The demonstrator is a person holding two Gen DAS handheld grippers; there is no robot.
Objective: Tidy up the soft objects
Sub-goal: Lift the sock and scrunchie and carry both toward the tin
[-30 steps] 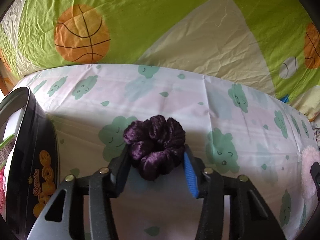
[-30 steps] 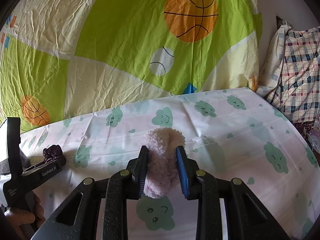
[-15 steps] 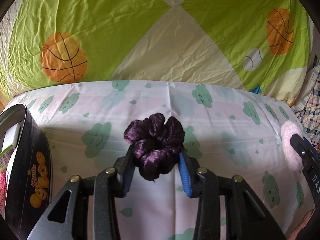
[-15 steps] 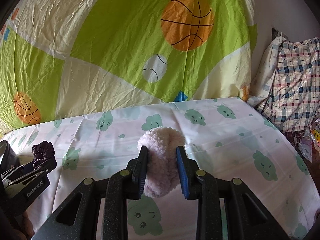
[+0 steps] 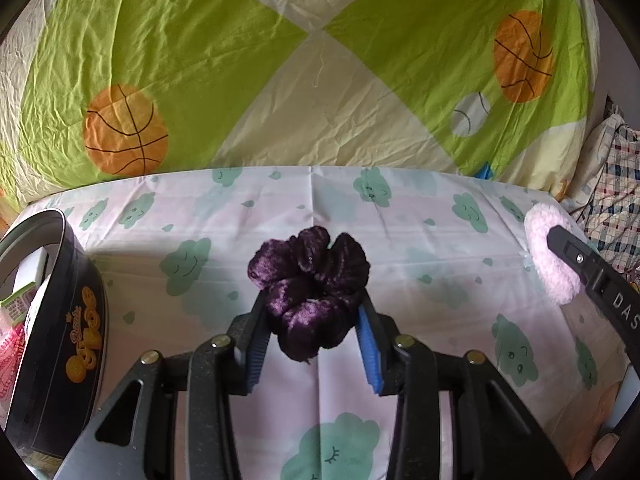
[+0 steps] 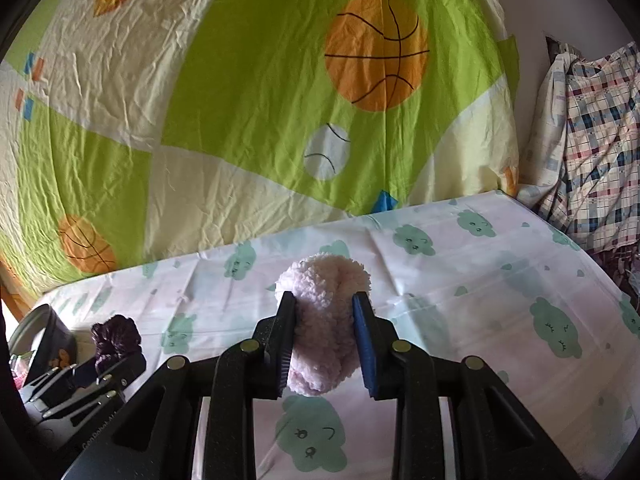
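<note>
Scrunchie: purple velvet scrunchie (image 5: pixel 310 292), frame centre, lifted above the cloud-print sheet (image 5: pixel 432 248).
Left gripper (image 5: pixel 310 336): clenched on the scrunchie.
Right gripper (image 6: pixel 325 340): clenched on a fluffy pink scrunchie (image 6: pixel 322 320), frame centre.
Tin: black biscuit tin (image 5: pixel 68 320) at the lower-left edge, left of the left gripper, well apart from the right one.
Judgement: left hand is nearer the tin.

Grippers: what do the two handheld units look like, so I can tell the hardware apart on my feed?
Both match: the left gripper and right gripper are matte black plastic linkages with brass-coloured pivot screws and ribbed blue pads inside the fingers. White lettering marks their outer sides. No cables or sleeves show.
</note>
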